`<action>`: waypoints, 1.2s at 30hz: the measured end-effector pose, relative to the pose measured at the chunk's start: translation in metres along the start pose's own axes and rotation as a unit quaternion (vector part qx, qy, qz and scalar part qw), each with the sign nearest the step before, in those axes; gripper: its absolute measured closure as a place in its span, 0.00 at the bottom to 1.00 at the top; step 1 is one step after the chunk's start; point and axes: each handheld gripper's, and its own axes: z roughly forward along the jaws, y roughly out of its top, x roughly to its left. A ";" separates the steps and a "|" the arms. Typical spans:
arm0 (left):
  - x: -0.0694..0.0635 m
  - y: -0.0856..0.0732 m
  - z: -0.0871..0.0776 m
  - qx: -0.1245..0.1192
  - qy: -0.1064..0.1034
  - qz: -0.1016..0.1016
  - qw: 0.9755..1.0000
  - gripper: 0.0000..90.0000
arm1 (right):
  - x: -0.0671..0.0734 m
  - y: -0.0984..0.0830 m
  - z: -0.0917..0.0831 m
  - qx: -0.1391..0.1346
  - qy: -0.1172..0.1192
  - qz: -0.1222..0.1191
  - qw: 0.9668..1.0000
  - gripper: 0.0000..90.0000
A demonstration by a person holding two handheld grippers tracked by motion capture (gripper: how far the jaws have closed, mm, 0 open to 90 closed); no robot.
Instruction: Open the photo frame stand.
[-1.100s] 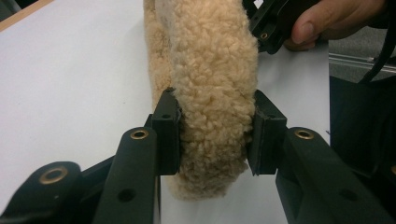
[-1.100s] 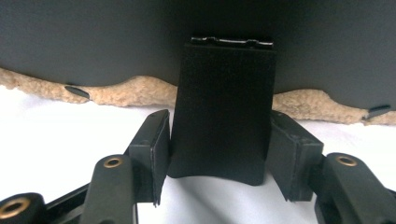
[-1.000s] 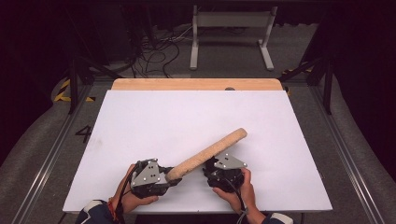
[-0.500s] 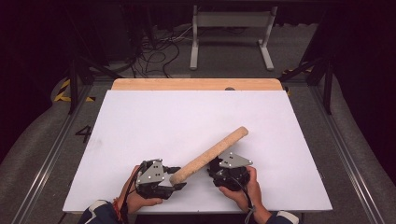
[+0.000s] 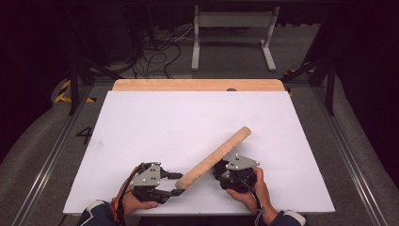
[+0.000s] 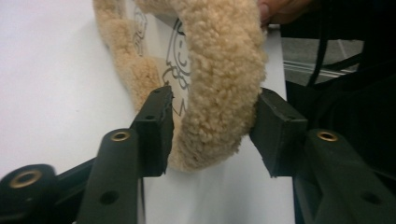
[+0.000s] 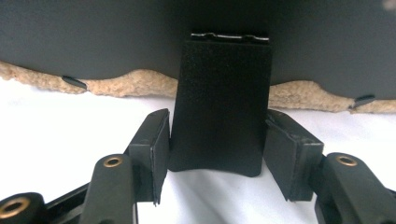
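Observation:
A tan fleecy roll (image 5: 214, 157) lies slantwise on the white table top (image 5: 188, 122), its near end low and to the left. My left gripper (image 5: 173, 183) straddles that near end. In the left gripper view the fleecy rim (image 6: 219, 93) sits between the jaws with both pads touching it; the jaws have just been closing on it. My right gripper (image 5: 218, 168) meets the roll's middle from the right. Its jaws are shut on a black strap tab (image 7: 219, 107) that hangs from the roll's dark grey side (image 7: 93, 37).
A wooden strip (image 5: 197, 84) runs along the table's far edge. Behind it are a white metal stand (image 5: 233, 35) and loose cables (image 5: 155, 47) on the floor. Metal rails (image 5: 56, 146) flank the table on both sides.
The roll's near end has slid a little toward the table's front edge together with the left gripper. The right hand and the roll's far end have stayed where they were.

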 end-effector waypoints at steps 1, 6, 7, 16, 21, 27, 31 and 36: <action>0.000 0.000 0.000 -0.001 0.000 0.001 1.000 0.62 | -0.001 0.001 0.000 0.002 0.000 -0.003 1.000 0.49; -0.002 0.002 0.006 0.001 0.010 0.001 1.000 0.64 | -0.007 0.001 0.000 0.005 0.001 -0.001 1.000 0.49; -0.002 0.002 0.008 0.003 0.011 0.001 1.000 0.63 | -0.009 0.001 0.000 0.005 0.001 -0.001 1.000 0.49; -0.002 0.003 0.015 0.010 0.011 -0.003 1.000 0.64 | -0.022 -0.001 -0.002 0.004 0.003 0.004 1.000 0.49; -0.003 0.006 0.020 0.019 0.015 0.005 1.000 0.66 | -0.025 -0.002 -0.004 0.001 0.005 0.011 1.000 0.46; -0.002 0.006 0.020 0.019 0.013 0.008 1.000 0.67 | -0.039 -0.004 -0.037 -0.038 -0.004 0.028 0.999 0.46; -0.003 0.007 0.020 0.021 0.015 0.012 1.000 0.68 | -0.049 -0.007 -0.054 -0.058 -0.015 0.047 0.997 0.53; -0.004 0.007 0.021 0.022 0.015 0.013 1.000 0.68 | -0.056 -0.006 -0.065 -0.074 -0.031 0.060 0.995 0.64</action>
